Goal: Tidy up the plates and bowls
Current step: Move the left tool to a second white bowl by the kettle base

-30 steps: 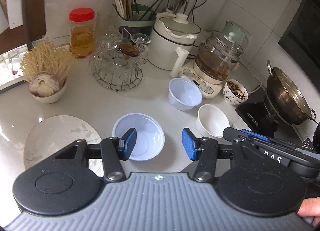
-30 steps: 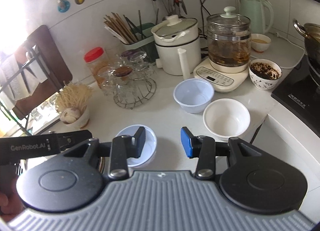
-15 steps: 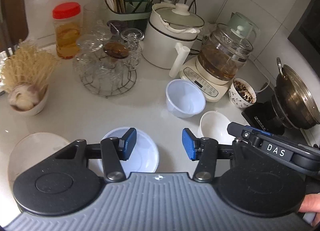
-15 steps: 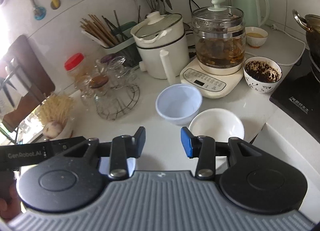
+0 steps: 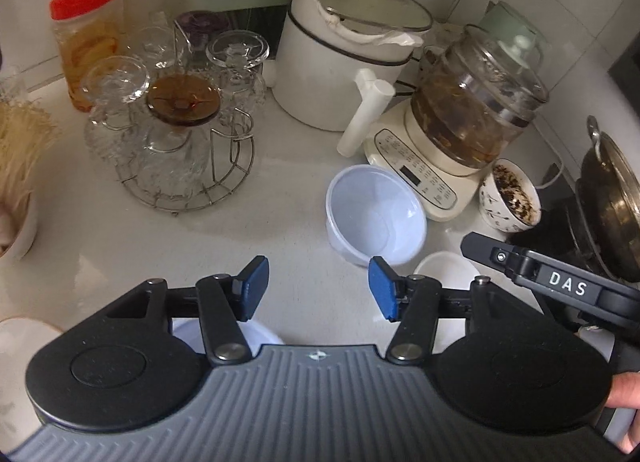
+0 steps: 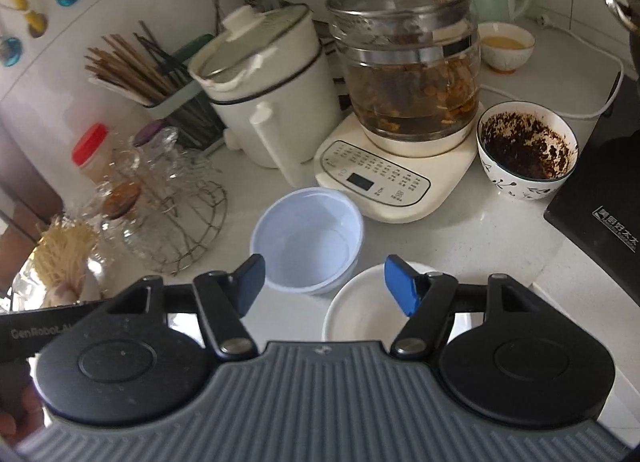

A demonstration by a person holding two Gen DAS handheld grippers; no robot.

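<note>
A translucent pale-blue plastic bowl point(image 5: 376, 218) point(image 6: 308, 238) stands empty on the white counter, just ahead of both grippers. A white ceramic bowl point(image 6: 360, 310) point(image 5: 448, 270) sits to its right, partly under my right gripper. A shallow pale-blue bowl point(image 5: 224, 336) is mostly hidden under my left gripper. A white plate's edge point(image 5: 20, 336) shows at far left. My left gripper point(image 5: 318, 288) is open and empty. My right gripper point(image 6: 324, 286) is open and empty, its right finger over the white bowl.
Behind stand a glass kettle on a cream base point(image 6: 400, 158), a white electric pot point(image 5: 344, 58), a wire rack of glasses point(image 5: 180, 130), a red-lidded jar point(image 5: 86, 38) and a patterned bowl of dark residue point(image 6: 524, 150). A stove with a wok point(image 5: 608, 198) is at right.
Both grippers have moved forward toward the deep blue bowl. The shallow blue bowl and plate have slipped under the left gripper's body. Both stay open.
</note>
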